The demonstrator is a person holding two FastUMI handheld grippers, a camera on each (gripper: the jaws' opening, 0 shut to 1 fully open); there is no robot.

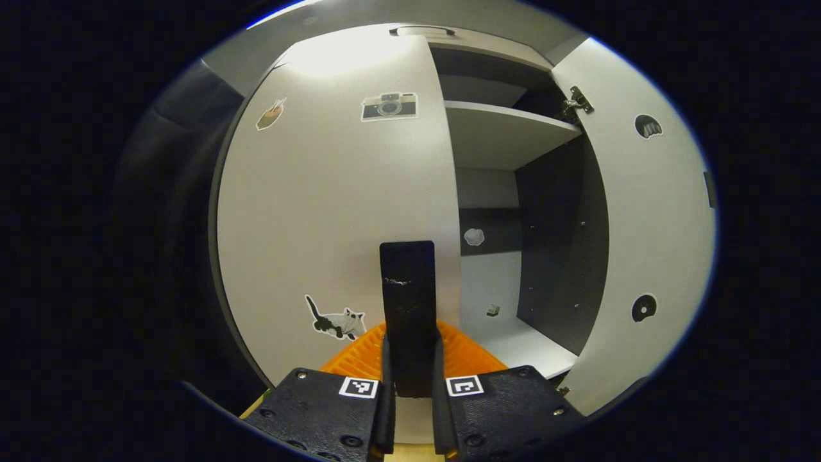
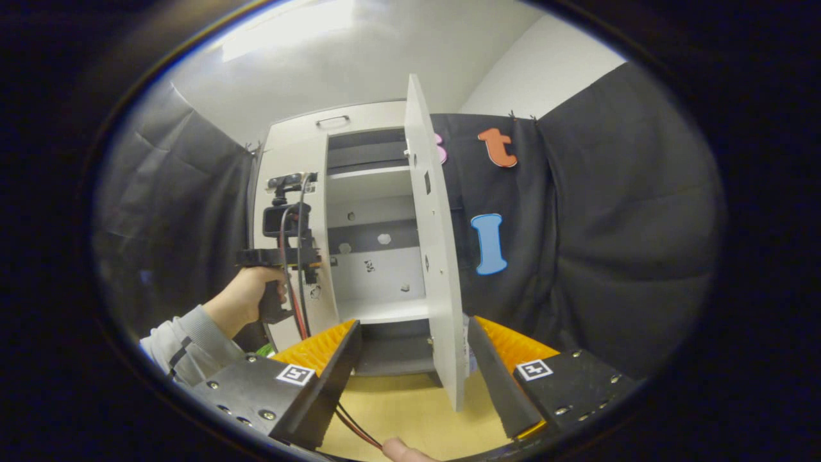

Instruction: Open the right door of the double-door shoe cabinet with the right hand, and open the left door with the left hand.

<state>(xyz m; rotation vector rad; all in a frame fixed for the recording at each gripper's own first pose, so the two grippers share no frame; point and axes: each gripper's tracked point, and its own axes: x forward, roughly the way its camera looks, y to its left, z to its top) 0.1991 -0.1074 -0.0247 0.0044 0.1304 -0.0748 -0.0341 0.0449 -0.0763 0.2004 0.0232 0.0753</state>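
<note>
- Gripping a black door handle (image 1: 407,301) with the left gripper (image 1: 410,340), fingers close together and pressed on both sides of it.
- Sitting upright on the left door (image 1: 321,212) of the shoe cabinet (image 1: 558,244), close to the edge where the two doors meet.
- Keeping that left door flat and shut against the cabinet front, with a camera sticker (image 1: 389,106) near the cabinet top and a cat sticker (image 1: 337,321) near the cabinet bottom.
- Swung wide open on the cabinet's right side: the right door (image 1: 648,224), hanging from a metal hinge (image 1: 577,101) near the cabinet top.
- Showing a white shelf (image 1: 507,128) high inside the cabinet and a dark side wall below it.
- Seen from the right gripper view, held up in front of the cabinet's left door (image 2: 288,154): the left gripper (image 2: 282,256), in a hand (image 2: 247,298) with a grey sleeve (image 2: 186,337).
- Spread wide, in front of the cabinet's bottom: the right gripper (image 2: 414,323), holding nothing.
- Standing between its two fingers, edge on, not touching either one: the open right door (image 2: 436,256).
- Lying under the cabinet's front: a yellow wooden surface (image 2: 397,398), with a red and black cable (image 2: 356,427) across it.
</note>
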